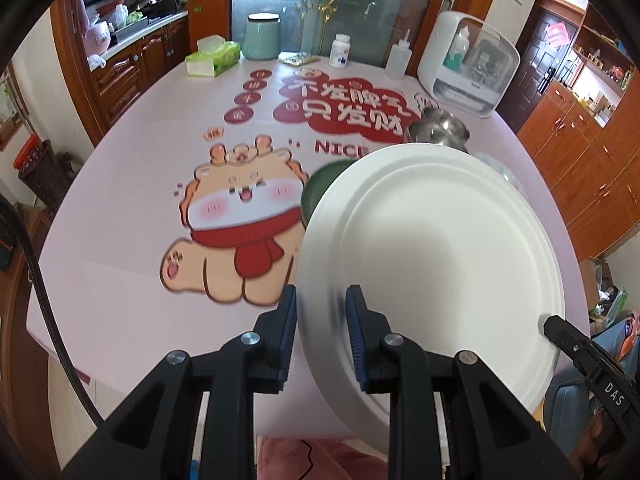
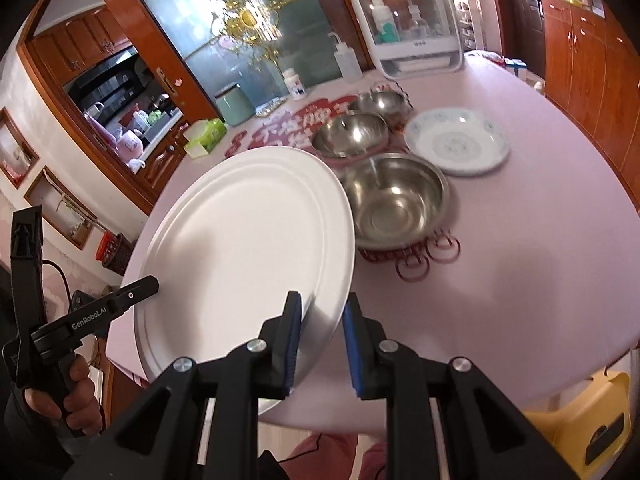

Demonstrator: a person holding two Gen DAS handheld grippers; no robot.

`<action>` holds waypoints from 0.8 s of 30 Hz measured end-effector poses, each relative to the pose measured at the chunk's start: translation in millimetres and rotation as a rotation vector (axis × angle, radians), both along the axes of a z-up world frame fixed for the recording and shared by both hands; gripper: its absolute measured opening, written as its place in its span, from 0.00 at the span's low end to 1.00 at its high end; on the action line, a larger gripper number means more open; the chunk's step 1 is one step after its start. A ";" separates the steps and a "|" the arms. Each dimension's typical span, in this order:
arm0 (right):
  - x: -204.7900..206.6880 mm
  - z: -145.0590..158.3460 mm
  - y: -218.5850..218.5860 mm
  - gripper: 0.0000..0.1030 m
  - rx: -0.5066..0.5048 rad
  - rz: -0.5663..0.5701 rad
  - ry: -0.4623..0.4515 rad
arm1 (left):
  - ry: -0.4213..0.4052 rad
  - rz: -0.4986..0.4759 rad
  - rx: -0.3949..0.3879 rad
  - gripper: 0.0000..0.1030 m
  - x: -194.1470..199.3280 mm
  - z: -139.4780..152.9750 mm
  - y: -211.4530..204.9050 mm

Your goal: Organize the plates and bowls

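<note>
Right wrist view: a white plate is held above the table, its rim clamped by both the right gripper and the left gripper (jaws narrow). Three shiny steel bowls and a patterned plate lie unstacked; sorting seems barely begun.

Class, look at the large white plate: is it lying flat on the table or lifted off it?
Lifted and tilted: the white plate hangs above the table, its edges between both claws' pads.
</note>
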State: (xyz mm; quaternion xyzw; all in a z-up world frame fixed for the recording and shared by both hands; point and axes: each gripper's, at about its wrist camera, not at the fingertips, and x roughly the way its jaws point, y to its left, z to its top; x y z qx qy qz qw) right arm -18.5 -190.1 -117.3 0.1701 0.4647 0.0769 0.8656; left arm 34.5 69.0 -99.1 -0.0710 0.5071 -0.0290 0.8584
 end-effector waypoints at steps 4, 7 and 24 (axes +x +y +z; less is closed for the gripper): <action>-5.5 -11.6 -7.5 0.20 0.001 -0.003 0.043 | 0.026 -0.012 0.001 0.22 -9.6 -13.9 -7.4; -8.2 -20.5 -10.0 0.20 -0.004 -0.006 0.077 | 0.046 -0.012 0.001 0.22 -13.2 -21.5 -12.1; -6.0 -68.2 -20.7 0.20 -0.016 -0.032 0.236 | 0.163 -0.065 0.048 0.22 -13.3 -63.4 -29.7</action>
